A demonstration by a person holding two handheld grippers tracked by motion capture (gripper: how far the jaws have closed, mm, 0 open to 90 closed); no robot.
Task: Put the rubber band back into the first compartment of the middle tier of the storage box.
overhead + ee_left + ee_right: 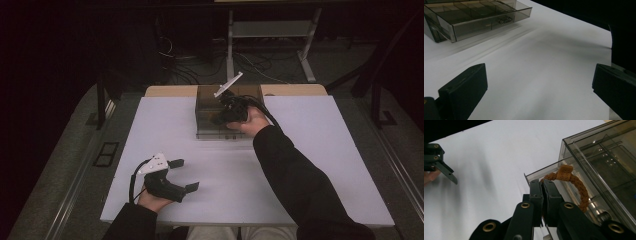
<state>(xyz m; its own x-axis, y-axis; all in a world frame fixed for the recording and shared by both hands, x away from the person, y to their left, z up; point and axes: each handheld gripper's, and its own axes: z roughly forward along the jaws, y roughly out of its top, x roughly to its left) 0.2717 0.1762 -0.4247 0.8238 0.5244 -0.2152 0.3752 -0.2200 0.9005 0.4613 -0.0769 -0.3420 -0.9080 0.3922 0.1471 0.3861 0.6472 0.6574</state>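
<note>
A smoky see-through drawer box (205, 120) stands at the back middle of the white table (300, 175). Its drawer (486, 23) is pulled out and shows several compartments. My right gripper (223, 118) hovers over the open drawer, shut on an orange-brown braided bracelet (575, 183) with a tan bead. The bracelet arches from the right gripper (543, 188) over the corner of the drawer (544, 172). My left gripper (186, 175) rests near the front left of the table, open and holding nothing. In its own view the left gripper (540, 85) has bare table between its jaws.
The table's wooden back edge (295, 90) lies behind the box. Cables and a metal stand (230, 45) are on the floor beyond. The left gripper (441, 167) appears far off in the right gripper view. A dark sleeve (300, 185) crosses the table's right half.
</note>
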